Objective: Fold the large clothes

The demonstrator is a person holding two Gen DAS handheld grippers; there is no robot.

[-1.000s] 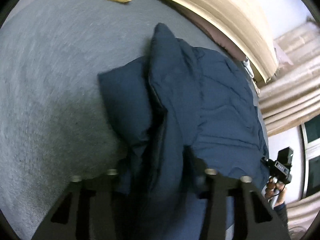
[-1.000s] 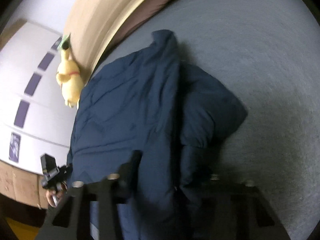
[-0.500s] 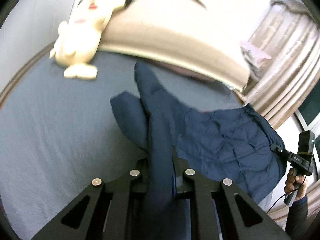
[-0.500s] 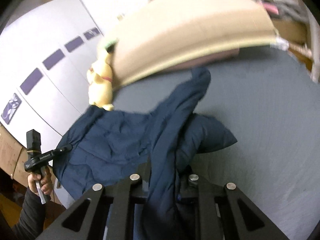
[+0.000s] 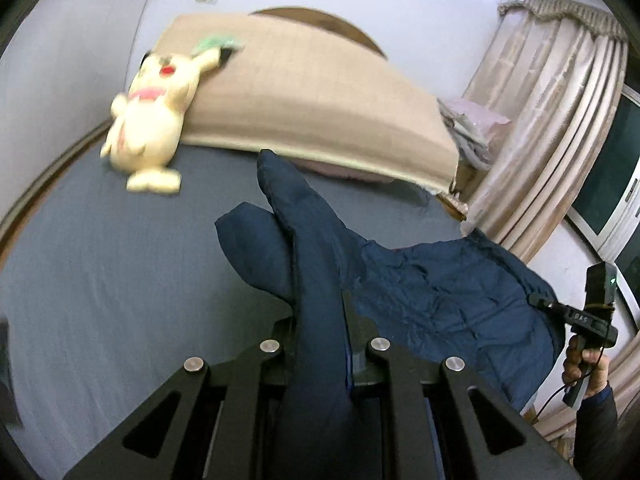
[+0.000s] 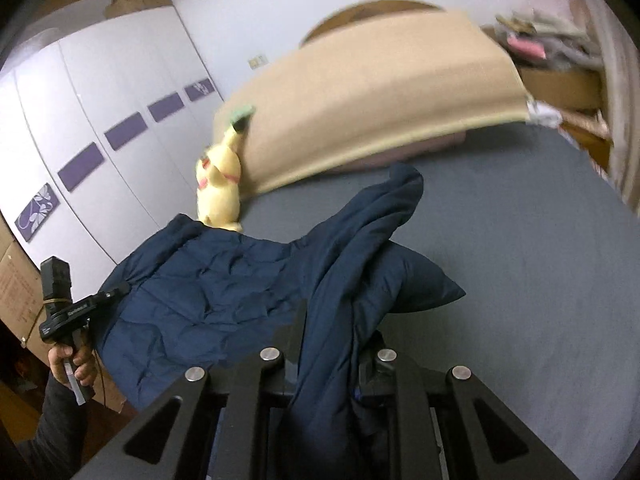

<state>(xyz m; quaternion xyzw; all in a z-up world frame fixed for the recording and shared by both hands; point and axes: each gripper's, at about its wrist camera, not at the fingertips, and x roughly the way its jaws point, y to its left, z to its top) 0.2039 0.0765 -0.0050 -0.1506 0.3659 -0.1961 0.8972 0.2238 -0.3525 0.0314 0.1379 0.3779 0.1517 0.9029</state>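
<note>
A dark navy padded jacket (image 5: 432, 292) is stretched between both grippers above a grey bed (image 5: 100, 272). My left gripper (image 5: 320, 320) is shut on one edge of the jacket, which runs up between its jaws. My right gripper (image 6: 332, 332) is shut on the opposite edge of the jacket (image 6: 224, 292). The far sleeves and folds still rest on the bed. In the left wrist view the right gripper (image 5: 588, 316) shows at the jacket's far edge; in the right wrist view the left gripper (image 6: 68, 312) shows likewise.
A yellow plush toy (image 5: 152, 116) leans on the tan headboard cushion (image 5: 312, 100) at the bed's head. Beige curtains (image 5: 552, 120) and a window stand on one side, a white wardrobe (image 6: 92, 128) and cardboard boxes on the other.
Both grippers have closed on the jacket's edges and lifted and tilted up. The views now look along the bed toward the headboard instead of down at the jacket.
</note>
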